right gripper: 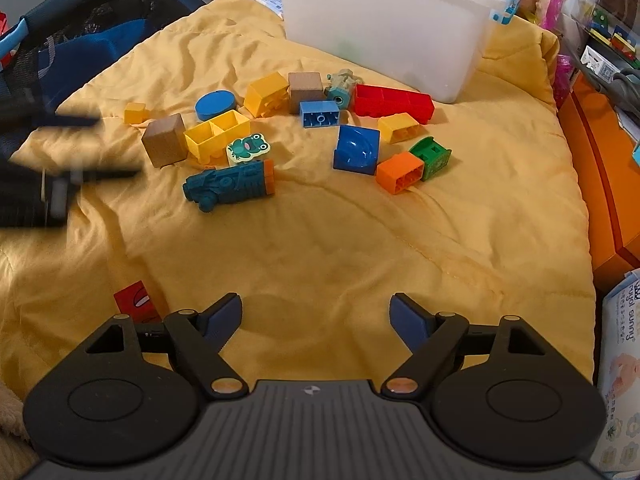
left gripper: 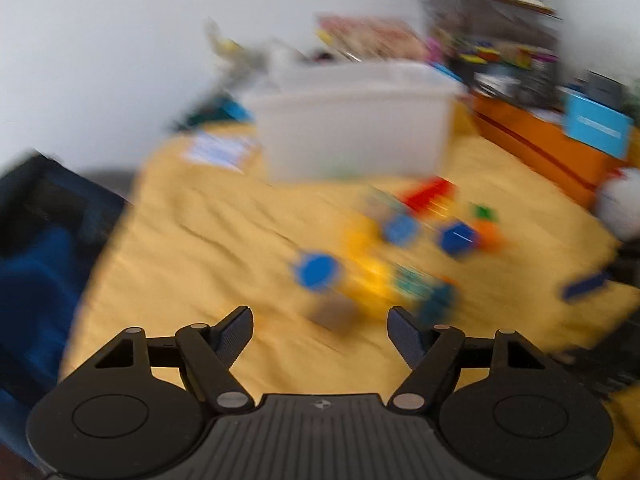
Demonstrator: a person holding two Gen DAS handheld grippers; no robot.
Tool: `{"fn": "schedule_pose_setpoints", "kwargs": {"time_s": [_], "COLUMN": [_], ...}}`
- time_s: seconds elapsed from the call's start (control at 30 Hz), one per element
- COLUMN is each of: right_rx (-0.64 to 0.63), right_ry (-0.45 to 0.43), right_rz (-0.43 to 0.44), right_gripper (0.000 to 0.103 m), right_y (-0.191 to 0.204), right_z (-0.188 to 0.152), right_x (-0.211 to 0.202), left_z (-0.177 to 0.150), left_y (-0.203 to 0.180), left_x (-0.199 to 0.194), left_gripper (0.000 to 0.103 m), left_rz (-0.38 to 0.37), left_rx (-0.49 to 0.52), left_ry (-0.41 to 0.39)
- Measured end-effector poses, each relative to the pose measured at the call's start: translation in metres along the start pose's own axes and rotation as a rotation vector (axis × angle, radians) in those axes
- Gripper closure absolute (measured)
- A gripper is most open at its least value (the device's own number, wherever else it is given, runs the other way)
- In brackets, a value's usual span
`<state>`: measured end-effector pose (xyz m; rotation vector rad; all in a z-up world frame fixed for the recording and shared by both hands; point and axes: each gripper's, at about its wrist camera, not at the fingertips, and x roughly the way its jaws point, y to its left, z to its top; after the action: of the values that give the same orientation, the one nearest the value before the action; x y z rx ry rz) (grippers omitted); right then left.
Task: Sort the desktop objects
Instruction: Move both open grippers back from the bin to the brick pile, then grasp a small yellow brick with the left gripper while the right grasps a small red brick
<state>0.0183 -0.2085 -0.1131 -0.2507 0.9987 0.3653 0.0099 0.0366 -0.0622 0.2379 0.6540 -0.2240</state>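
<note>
Both grippers empty, jaws spread wide. Right gripper (right gripper: 316,312) low over bare yellow quilt (right gripper: 320,248), short of toys. Left gripper (left gripper: 320,330) blurred, angled toward same pile. Toy scatter mid-quilt: red long brick (right gripper: 394,103), blue disc (right gripper: 215,105), wooden cube (right gripper: 164,140), frog sticker (right gripper: 247,148), teal toy car (right gripper: 230,185). Translucent bin (right gripper: 394,20) behind pile, likely sorting destination. Legible writing: "sunny" on package (right gripper: 622,332) at right edge; other labels unreadable.

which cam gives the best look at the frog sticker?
Right wrist: the frog sticker is sharp there, lying flat beside the yellow block and above the teal toy. The left wrist view is motion-blurred; I cannot pick it out there.
</note>
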Motion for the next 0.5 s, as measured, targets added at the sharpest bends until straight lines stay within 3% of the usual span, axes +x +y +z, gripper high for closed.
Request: {"fn": "schedule_pose_setpoints", "kwargs": {"time_s": [0.03, 0.1, 0.17, 0.3, 0.37, 0.5], "right_rx": [0.003, 0.009, 0.011, 0.013, 0.019, 0.035], "right_ry": [0.001, 0.004, 0.006, 0.005, 0.006, 0.004], "right_rz": [0.000, 0.000, 0.001, 0.001, -0.001, -0.012], "right_gripper": [0.019, 0.019, 0.019, 0.019, 0.019, 0.019], "right_y": [0.000, -0.001, -0.002, -0.002, -0.004, -0.009], "right_z": [0.000, -0.001, 0.000, 0.000, 0.000, -0.001], "right_x": [0.000, 0.001, 0.001, 0.002, 0.002, 0.002], "left_z": [0.004, 0.009, 0.011, 0.008, 0.003, 0.002], "left_y": [0.007, 0.019, 0.029, 0.043, 0.041, 0.037], "left_x": [0.006, 0.021, 0.038, 0.068, 0.074, 0.058], "left_gripper": [0.026, 0.042, 0.051, 0.077, 0.077, 0.078], "left_rz": [0.020, 0.049, 0.053, -0.002, 0.000, -0.037], "left_rx": [0.019, 0.047, 0.064, 0.038, 0.050, 0.071], "left_ry": [0.004, 0.036, 0.075, 0.157, 0.182, 0.160]}}
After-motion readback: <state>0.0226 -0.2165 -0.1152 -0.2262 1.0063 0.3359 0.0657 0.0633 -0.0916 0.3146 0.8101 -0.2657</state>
